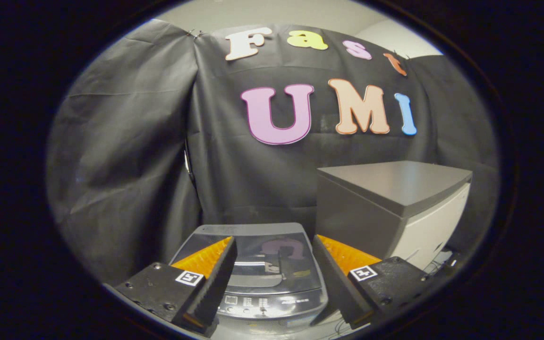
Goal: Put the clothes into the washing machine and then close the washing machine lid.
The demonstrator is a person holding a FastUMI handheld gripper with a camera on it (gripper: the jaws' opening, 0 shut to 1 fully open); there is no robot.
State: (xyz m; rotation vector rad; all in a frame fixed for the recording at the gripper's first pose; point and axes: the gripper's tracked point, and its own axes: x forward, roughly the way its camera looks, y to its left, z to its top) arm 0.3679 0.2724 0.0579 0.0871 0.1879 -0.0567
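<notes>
So the gripper is hovering above a small top-loading washing machine, looking down and forward over it. The two fingers are spread wide apart with nothing between them, so they're released and not gripping anything. The washing machine sits right in the gap between the fingers and just ahead of them, and you can see most of its top through that gap.

The washing machine lid is down flat on top; it's dark, glossy and see-through-ish, and it's picking up reflections of the wall behind. Closer to the fingers there's the control panel strip along the front edge of the machine, with small markings too tiny to make out.

Just to the right of the machine, beyond the right finger, stands a taller boxy cabinet with a grey top and dark front and a lighter side. It looks like it's right beside the machine, though I honestly can't tell if they touch. Some thin cables hang low by the cabinet's light side.

Black cloth wall behind everything.
</notes>
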